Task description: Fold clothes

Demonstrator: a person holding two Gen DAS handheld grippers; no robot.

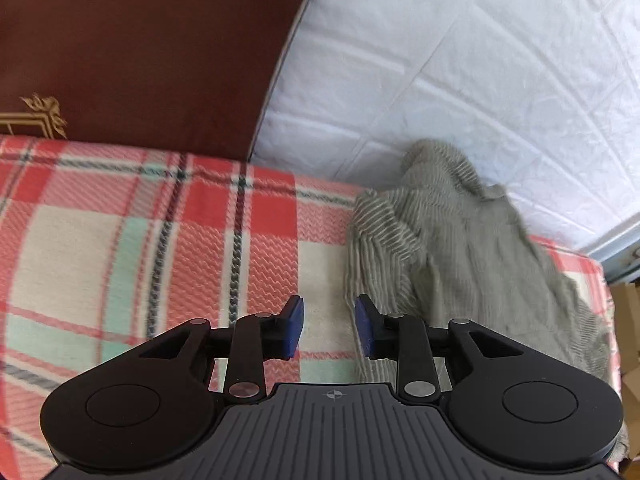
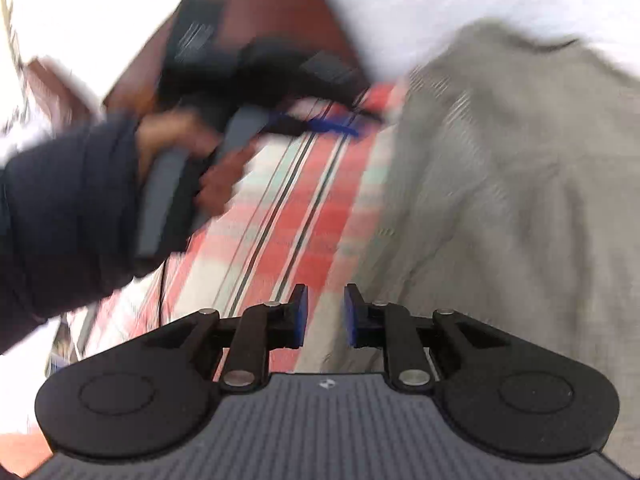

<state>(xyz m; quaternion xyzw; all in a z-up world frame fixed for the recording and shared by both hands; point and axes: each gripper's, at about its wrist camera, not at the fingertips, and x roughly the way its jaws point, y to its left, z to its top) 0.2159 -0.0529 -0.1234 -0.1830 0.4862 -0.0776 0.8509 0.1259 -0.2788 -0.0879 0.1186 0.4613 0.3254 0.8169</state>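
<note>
— Left wrist view: where is the garment, and how does it lie?

— A grey-green ribbed garment (image 1: 452, 256) lies crumpled on the plaid blanket (image 1: 120, 240) of a bed, its long axis running from the white quilted wall panel (image 1: 460, 80) down toward the camera's right. Its far end bunches against that panel; its near left edge lies just beside the left gripper (image 1: 329, 328).

— And that gripper?

— Its blue pads stand partly apart with nothing between them; only blanket shows in the gap.

— The right wrist view?

— Blurred. The right gripper (image 2: 325, 316) is likewise partly parted and empty, poised at the garment's (image 2: 500, 200) left edge. Left of the garment, a hand (image 2: 180, 152) in a dark sleeve (image 2: 68, 216) grips the other tool's handle.
</note>
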